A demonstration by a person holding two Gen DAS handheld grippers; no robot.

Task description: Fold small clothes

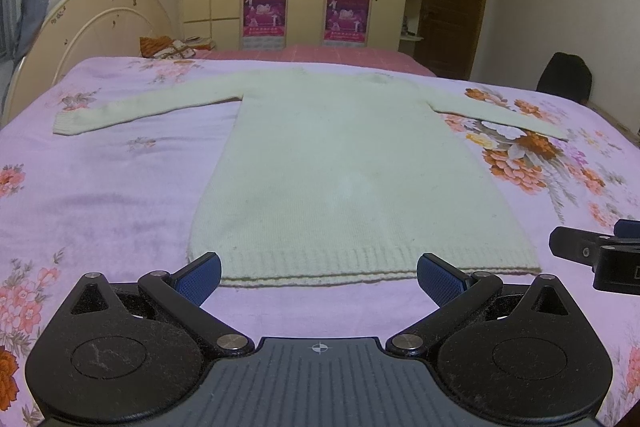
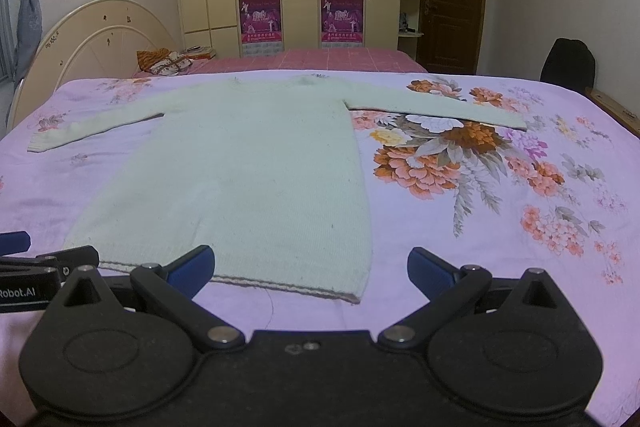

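A: Item one, sweater (image 1: pixel 352 163)?
B: Lying flat on the bedspread (image 1: pixel 112 195), sleeves spreading toward 9 and 3 o'clock, hem nearest you.
A: Item two, your grippers?
B: You're holding the left gripper (image 1: pixel 319 277) and right gripper (image 2: pixel 311 269) gaping wide, both hovering by the hem, gripping nothing.

A pale sweater (image 1: pixel 352 163) lies flat on the flowery bed (image 1: pixel 112 187). The left tool (image 1: pixel 319 277) is wide open at 6 o'clock, just before the hem.

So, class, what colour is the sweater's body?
Pale cream sweater, clearest in the left wrist view.
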